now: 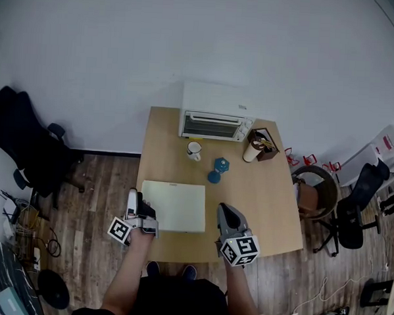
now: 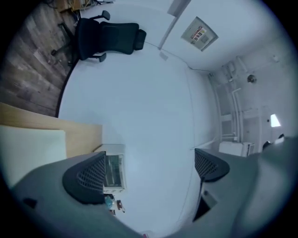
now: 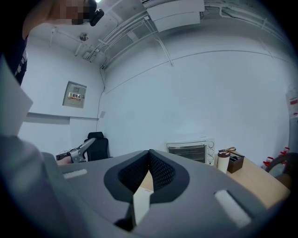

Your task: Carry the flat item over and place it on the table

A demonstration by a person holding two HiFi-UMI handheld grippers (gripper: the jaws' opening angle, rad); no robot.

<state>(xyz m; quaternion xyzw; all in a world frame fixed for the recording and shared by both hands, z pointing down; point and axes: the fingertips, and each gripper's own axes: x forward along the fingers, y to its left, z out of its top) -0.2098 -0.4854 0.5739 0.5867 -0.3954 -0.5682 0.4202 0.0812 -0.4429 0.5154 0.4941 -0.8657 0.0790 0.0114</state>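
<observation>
the left gripper (image 2: 149, 173) is held with its jaws wide apart, and only bare wall is seen between the pads; nothing is gripped. it is kept just beside the left edge of the flat item (image 1: 175, 205), a position judged to suit letting go of that edge. the right gripper (image 3: 150, 155) is shown with its jaws brought together at the tips. a pale strip is seen in the slot behind the tips, and it cannot be told whether it belongs to the gripper itself. this gripper is held near the item's right edge but apart from it.

the flat item, a pale rectangular sheet, is laid flat on the table (image 1: 267, 210) at the front left, close to the person. it is clasped by neither gripper, so the placing is judged to be done or nearly done.

the back of the table is taken up by other things, which is probably why the near part was chosen. counted: one flat item, two grippers, one toaster oven (image 1: 215, 121) against the wall, one cup (image 1: 194, 150), two small blue pieces (image 1: 221, 164), one tumbler (image 1: 252, 150) and one brown box (image 1: 266, 143).
</observation>
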